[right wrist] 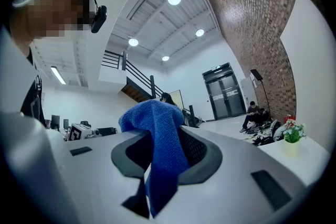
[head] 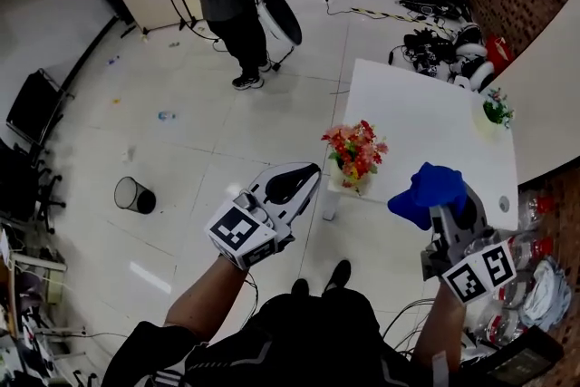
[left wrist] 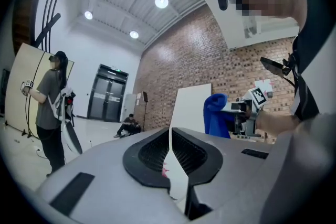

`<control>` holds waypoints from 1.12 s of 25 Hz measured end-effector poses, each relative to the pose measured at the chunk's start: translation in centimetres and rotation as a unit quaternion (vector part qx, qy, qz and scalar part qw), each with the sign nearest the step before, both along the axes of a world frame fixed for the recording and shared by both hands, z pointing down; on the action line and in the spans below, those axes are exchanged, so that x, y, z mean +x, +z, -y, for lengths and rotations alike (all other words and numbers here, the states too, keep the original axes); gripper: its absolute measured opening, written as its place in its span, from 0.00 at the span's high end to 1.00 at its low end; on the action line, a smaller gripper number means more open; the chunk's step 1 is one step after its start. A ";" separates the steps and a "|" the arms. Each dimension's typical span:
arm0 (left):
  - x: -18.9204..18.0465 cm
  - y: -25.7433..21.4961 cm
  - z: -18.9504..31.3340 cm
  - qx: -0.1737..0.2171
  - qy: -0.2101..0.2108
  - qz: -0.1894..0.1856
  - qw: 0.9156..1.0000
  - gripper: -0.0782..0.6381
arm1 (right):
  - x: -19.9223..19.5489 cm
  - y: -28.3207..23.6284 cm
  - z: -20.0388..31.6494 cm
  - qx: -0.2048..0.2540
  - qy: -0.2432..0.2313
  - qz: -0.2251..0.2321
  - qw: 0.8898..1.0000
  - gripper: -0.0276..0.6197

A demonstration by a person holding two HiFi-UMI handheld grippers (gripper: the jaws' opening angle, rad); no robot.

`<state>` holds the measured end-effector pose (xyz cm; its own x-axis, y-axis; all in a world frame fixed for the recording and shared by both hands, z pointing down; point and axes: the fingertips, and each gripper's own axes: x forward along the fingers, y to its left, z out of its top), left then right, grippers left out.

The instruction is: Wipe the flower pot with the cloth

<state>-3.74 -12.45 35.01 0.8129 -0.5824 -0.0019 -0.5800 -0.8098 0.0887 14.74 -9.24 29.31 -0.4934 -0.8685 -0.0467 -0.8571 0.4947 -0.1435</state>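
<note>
Right gripper (head: 446,211) clamps the cloth (head: 428,189); left gripper (head: 292,184), closed and empty, hangs beside the pot (head: 348,178) on the table (head: 426,131) corner. An unsteadied wipe could push it off the edge.

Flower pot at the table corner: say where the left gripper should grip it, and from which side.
Probably the flower pot's bare wall, below the flowers, coming in level from the left: it stands upright, and the blooms cover its top.
</note>
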 end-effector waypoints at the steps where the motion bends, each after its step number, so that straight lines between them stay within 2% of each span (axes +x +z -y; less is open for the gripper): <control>1: 0.4 0.1 0.7 -0.001 -0.001 -0.001 1.000 0.88 | 0.4 -0.2 0.9 0.000 -0.004 0.000 1.000 0.81; 6: 2.1 0.6 3.7 0.006 -0.003 0.003 1.000 0.87 | 2.1 -0.3 5.0 0.007 -0.036 0.003 0.999 0.81; 9: 2.9 1.0 5.1 0.019 0.002 0.007 1.000 0.81 | 2.3 0.5 6.9 0.000 -0.054 0.006 0.999 0.81; 15: 3.5 0.0 7.0 0.044 0.045 0.002 0.998 0.72 | 1.2 0.5 9.6 -0.001 -0.061 0.001 0.998 0.81; 17: 3.9 0.6 7.4 0.047 0.072 0.013 0.996 0.56 | 1.2 0.8 10.0 -0.006 -0.052 0.003 0.999 0.81; 18: 4.1 1.2 7.5 0.050 0.087 0.026 0.995 0.45 | 1.2 0.9 10.2 -0.007 -0.047 0.003 0.999 0.81; 19: 4.2 2.1 7.7 0.050 0.101 0.040 0.993 0.38 | 1.2 1.1 10.4 -0.009 -0.044 0.001 0.999 0.81; 21: 4.1 4.3 8.5 0.033 0.120 0.049 0.991 0.30 | 1.0 1.4 10.9 -0.015 -0.037 -0.001 0.999 0.81; 23: 3.7 6.7 9.7 0.004 0.130 0.035 0.991 0.22 | 0.9 2.1 11.3 -0.024 -0.031 0.000 0.999 0.81; 25: 3.3 9.5 10.6 -0.015 0.139 0.032 0.990 0.08 | 1.0 3.0 11.5 -0.035 -0.022 -0.004 0.999 0.81; 28: 3.3 14.6 11.1 -0.033 0.162 0.061 0.984 0.06 | 1.1 4.5 11.6 -0.056 -0.005 -0.010 0.998 0.81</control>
